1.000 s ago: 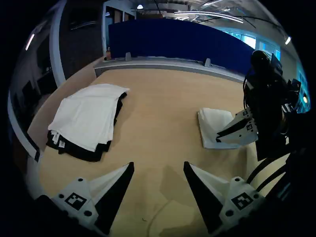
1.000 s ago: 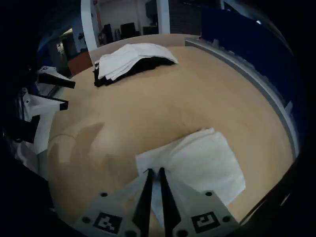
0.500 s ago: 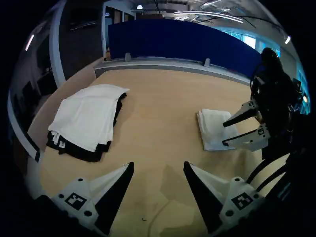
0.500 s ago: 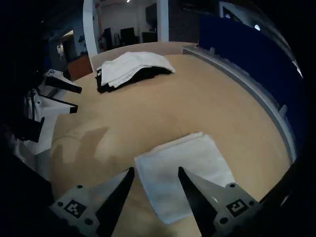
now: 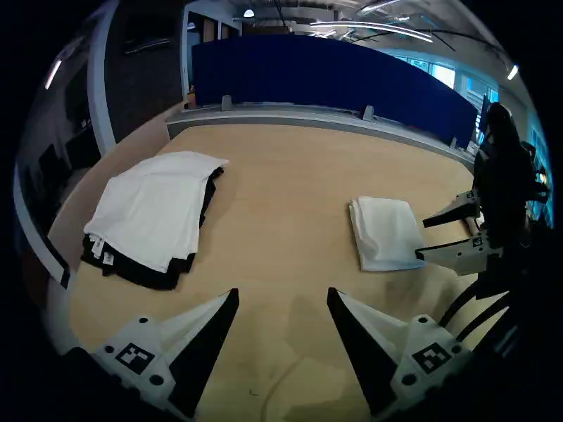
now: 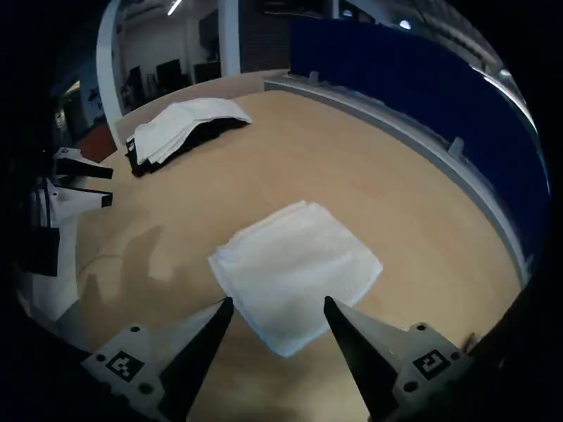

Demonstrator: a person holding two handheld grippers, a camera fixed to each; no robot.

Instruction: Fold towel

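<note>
Office room with strip lights [image 5: 373, 27] overhead and a dark blue partition [image 5: 317, 77] along the far edge of the table, at 12 o'clock in the left gripper view and at 1 o'clock [image 6: 422, 77] in the right gripper view; pale wood table [image 5: 281, 169] with a grey rail [image 5: 295, 116] under the partition.

Pile [image 5: 151, 211] of white cloths over black ones lies at 9 o'clock in the left gripper view, at 11 o'clock [image 6: 183, 126] in the right gripper view; small tags [image 5: 105, 257] hang at its near edge, too small to read.

Towel [image 5: 383, 232], white and folded to a flat square, lies on the bare wood at 3 o'clock, well apart from the pile; in the right gripper view it sits at centre [image 6: 295, 271].

Right gripper [image 6: 277, 301] hangs at 6 o'clock over the towel's near corner, jaws wide, holding nothing; from the other camera it shows at 3 o'clock [image 5: 421, 239], just beside the towel.

Left gripper [image 5: 281, 292] is over bare table at 6 o'clock, jaws wide and empty; it appears at 9 o'clock [image 6: 109, 186] too.

Markers [image 5: 135, 357], black-and-white squares, sit on the fingers; no words on them.
</note>
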